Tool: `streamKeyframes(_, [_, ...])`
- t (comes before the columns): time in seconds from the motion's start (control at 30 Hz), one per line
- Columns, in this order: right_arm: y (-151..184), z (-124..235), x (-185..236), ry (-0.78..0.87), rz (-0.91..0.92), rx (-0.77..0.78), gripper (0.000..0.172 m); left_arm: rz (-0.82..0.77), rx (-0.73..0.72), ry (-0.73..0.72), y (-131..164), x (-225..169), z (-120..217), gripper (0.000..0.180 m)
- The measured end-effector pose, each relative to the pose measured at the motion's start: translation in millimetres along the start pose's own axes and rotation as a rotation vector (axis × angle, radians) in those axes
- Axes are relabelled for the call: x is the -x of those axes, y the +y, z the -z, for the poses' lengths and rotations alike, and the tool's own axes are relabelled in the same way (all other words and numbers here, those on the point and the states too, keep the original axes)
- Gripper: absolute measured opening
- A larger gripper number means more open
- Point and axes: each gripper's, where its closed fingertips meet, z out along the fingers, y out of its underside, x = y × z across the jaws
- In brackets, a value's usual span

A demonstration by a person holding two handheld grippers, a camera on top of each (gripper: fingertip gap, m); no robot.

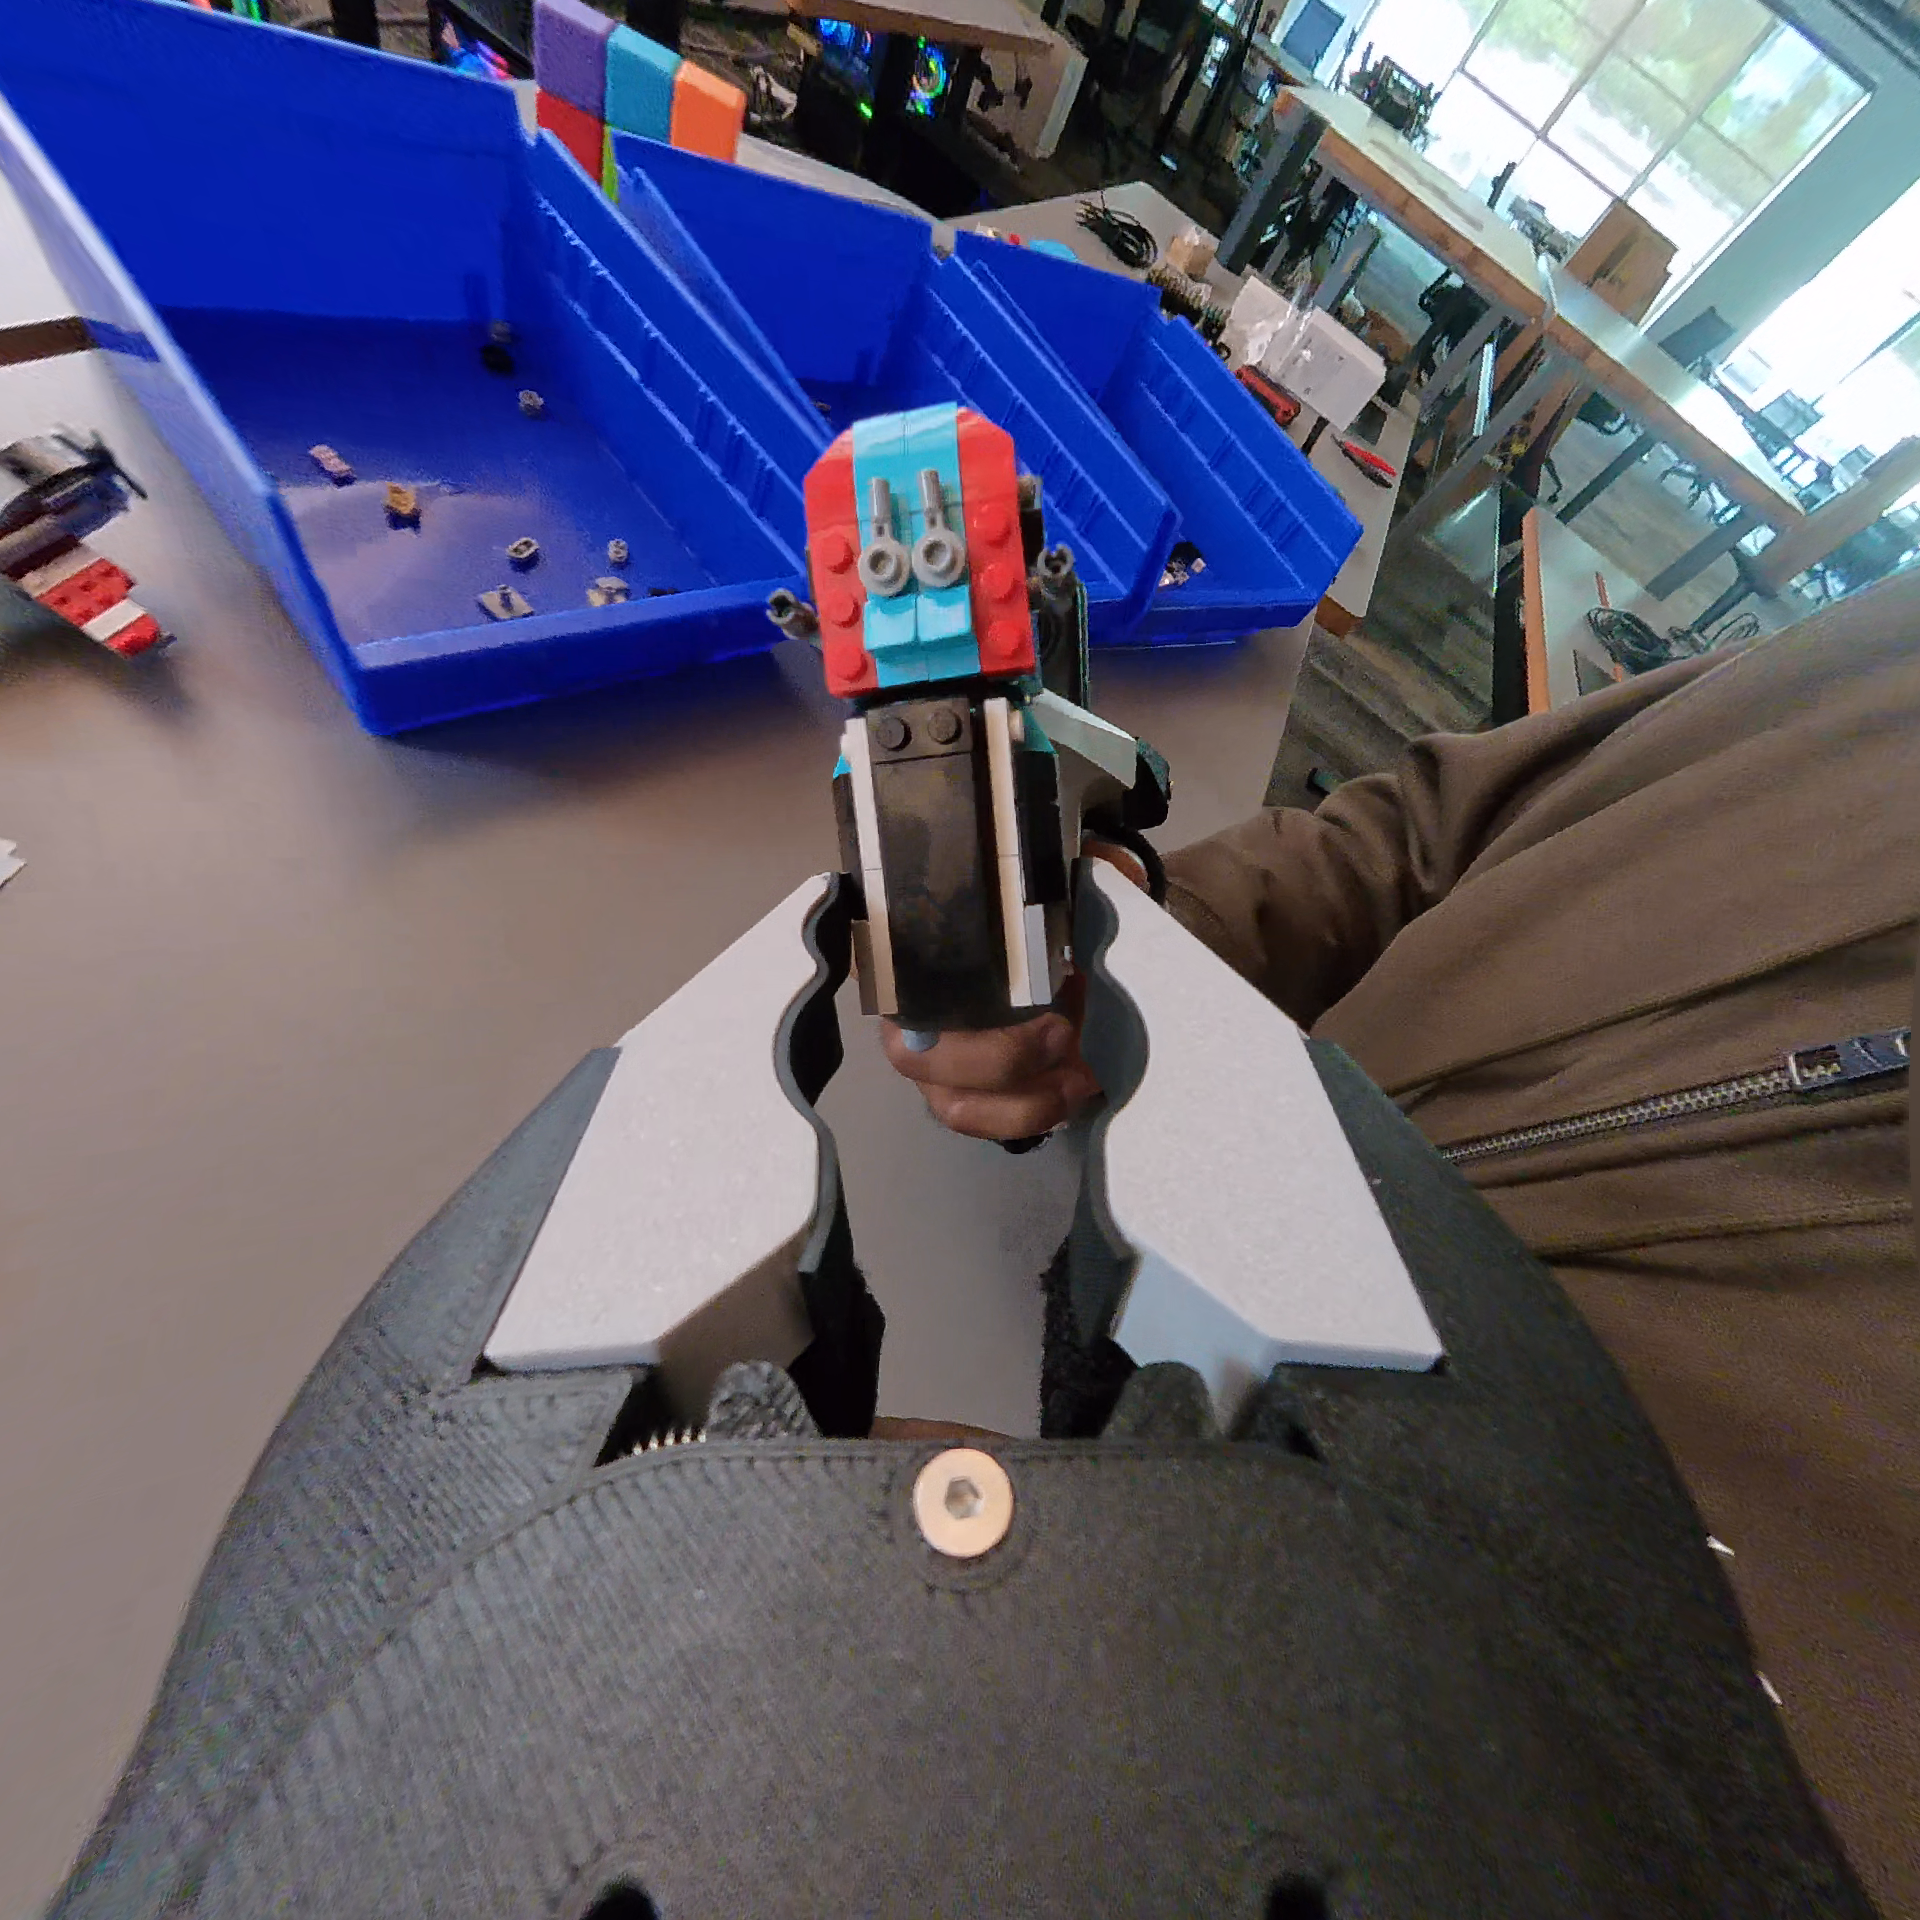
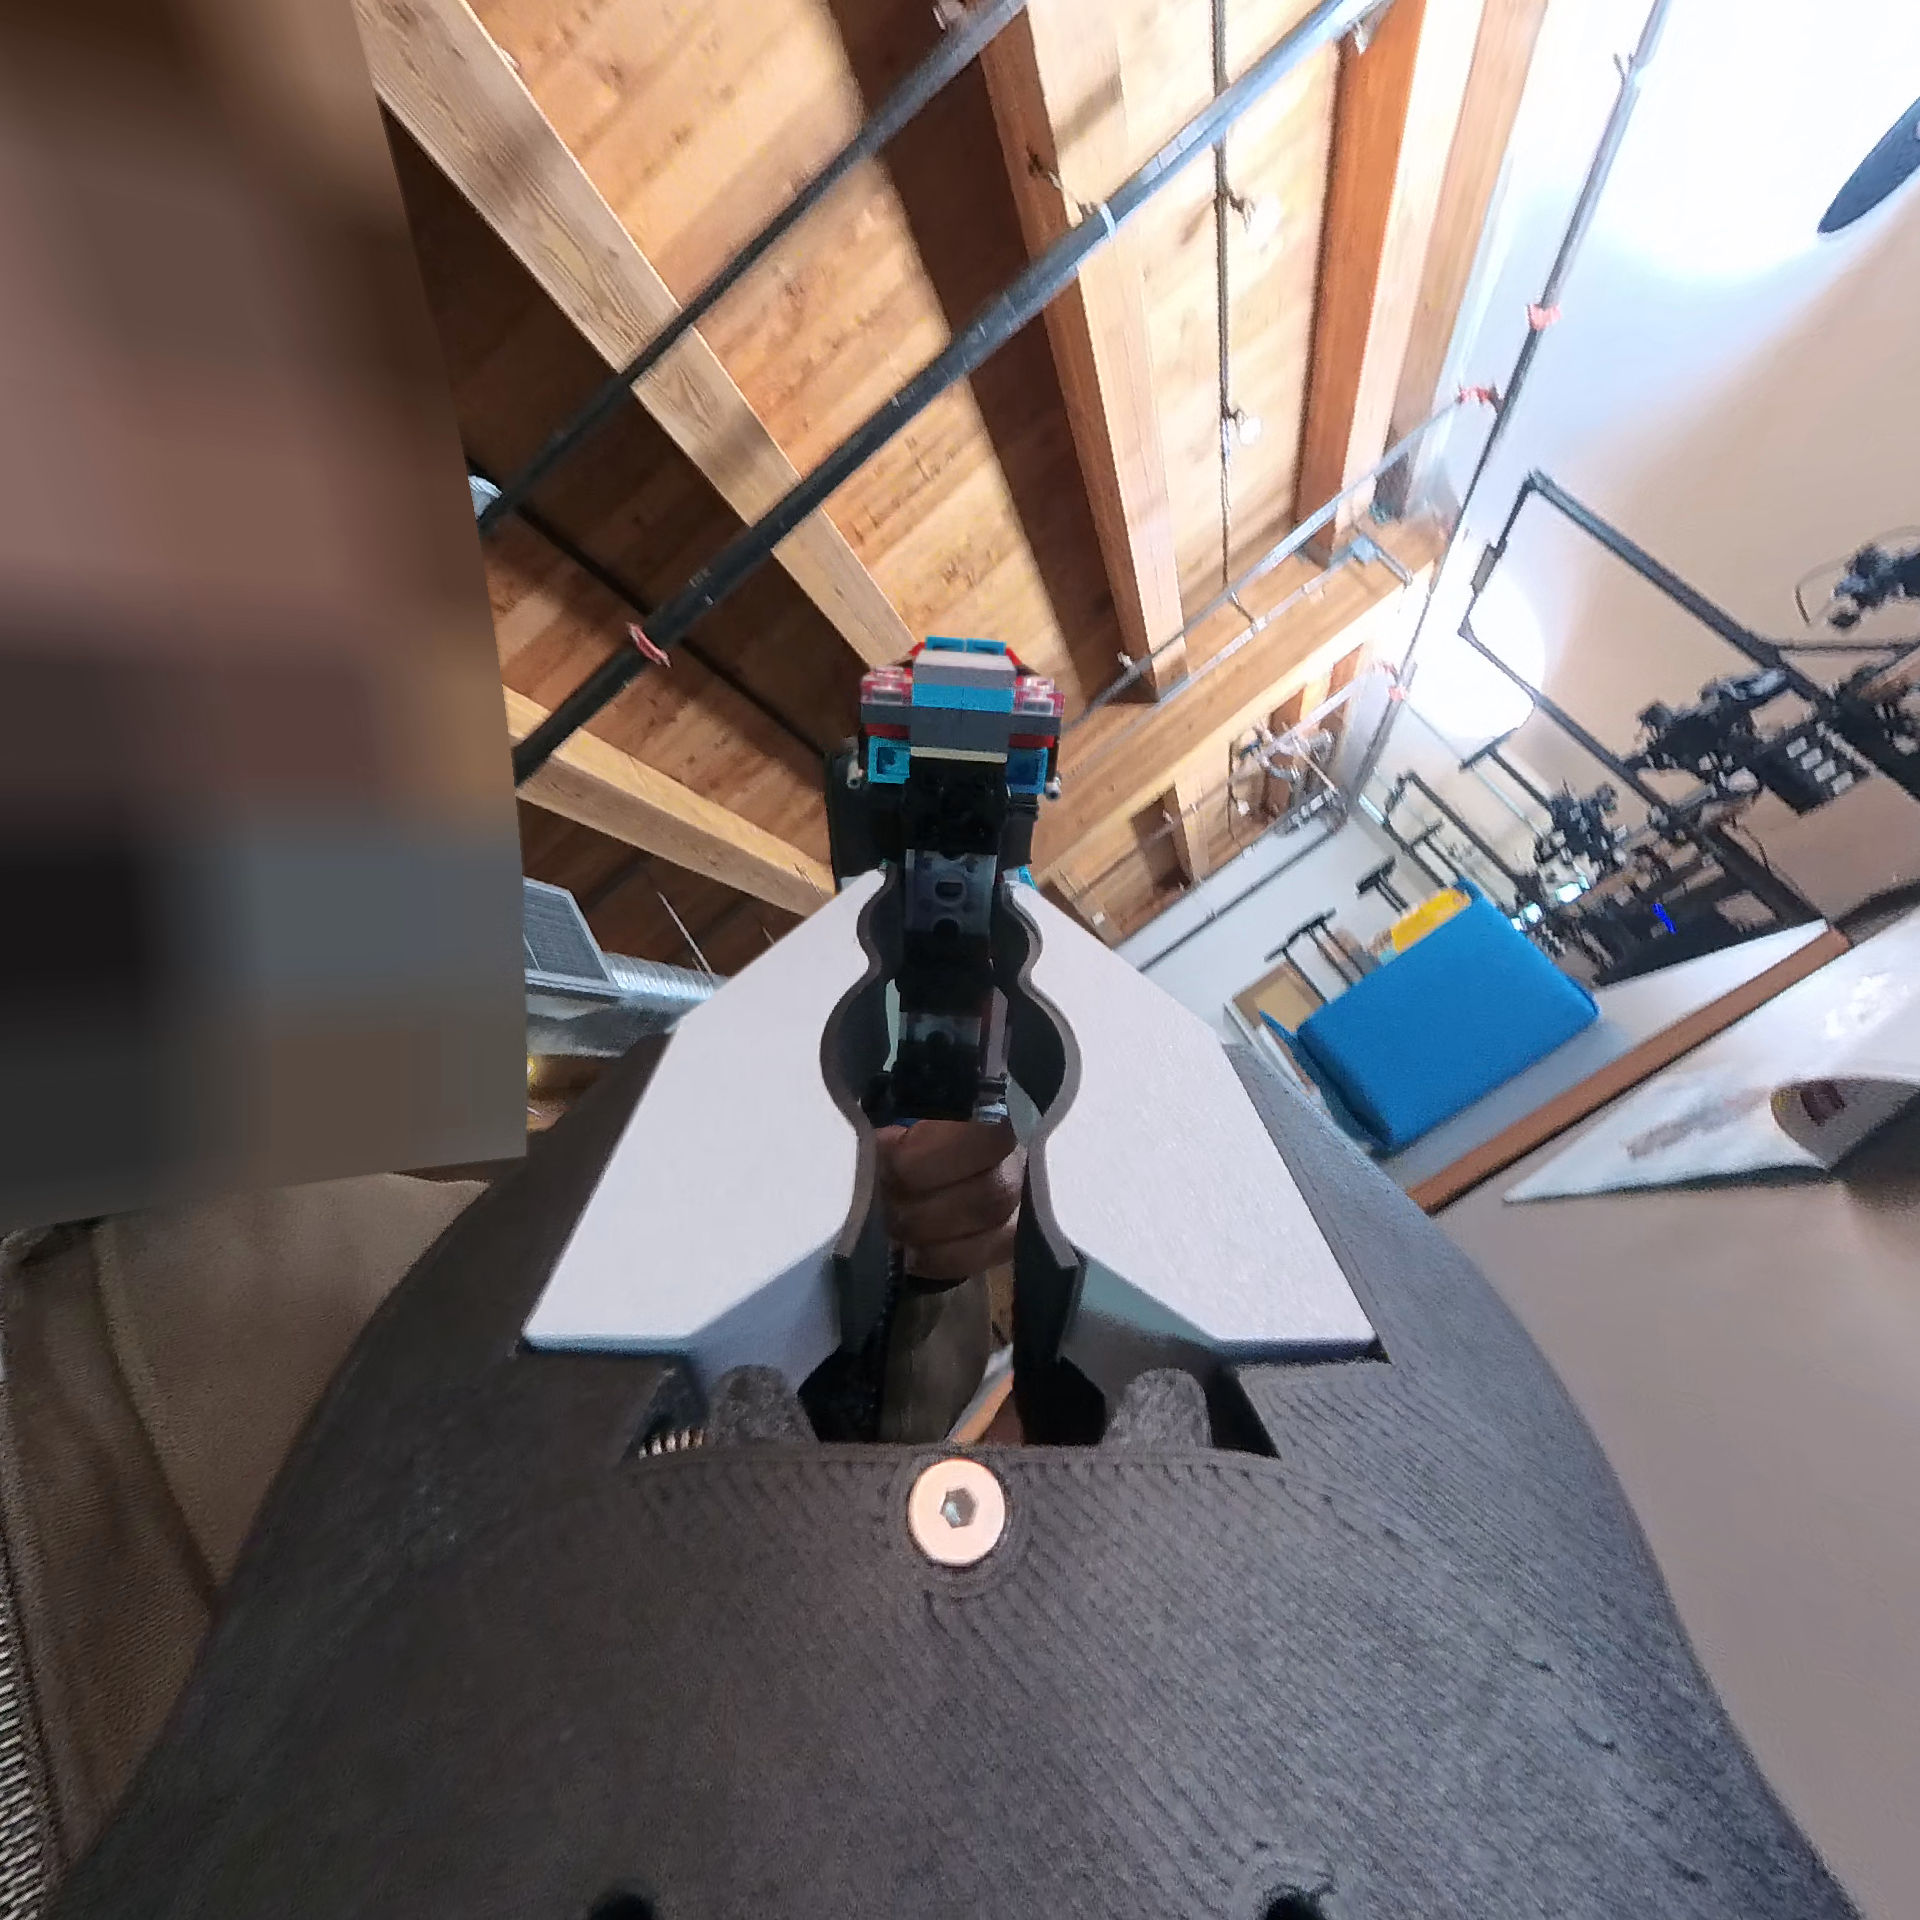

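We see both tools clamped on one brick model (image 1: 940, 717): the left tool (image 1: 961, 935) grips its black end, the right tool (image 2: 943, 935) its dark underside. Behind it on the desk (image 1: 312, 987), the near-left blue bin (image 1: 582, 665) holds scattered small pieces (image 1: 520, 551).

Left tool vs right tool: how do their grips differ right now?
The left tool stands wide across the brick model's broad black-and-white body; the right tool is much narrower, on the model's thin black underside. The left looks down toward the table and blue bins; the right looks up at ceiling beams. Both clamp the same model.
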Motion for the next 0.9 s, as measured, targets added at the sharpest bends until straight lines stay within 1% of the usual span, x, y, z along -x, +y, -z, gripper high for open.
streamKeyframes(0.23, [30, -33, -47, 0.069, 0.001, 0.101, 0.016, 0.055, -0.06, 0.042, 18, 51, 34, 0.043])
streamKeyframes(0.4, [45, -60, -83, 0.108, 0.025, 0.161, 0.016, 0.087, -0.099, 0.085, 23, 90, 57, 0.043])
streamKeyframes(0.53, [53, -80, -100, 0.095, -0.008, 0.171, 0.016, 0.121, -0.11, 0.083, 24, 110, 69, 0.043])
streamKeyframes(0.67, [60, -82, -109, 0.084, -0.058, 0.177, 0.016, 0.165, -0.12, 0.043, 29, 114, 72, 0.043])
streamKeyframes(0.8, [65, -75, -106, 0.082, -0.104, 0.176, 0.016, 0.182, -0.146, 0.009, 33, 106, 65, 0.043])
streamKeyframes(0.9, [63, -67, -99, 0.087, -0.089, 0.189, 0.016, 0.187, -0.167, 0.0, 32, 99, 59, 0.043])
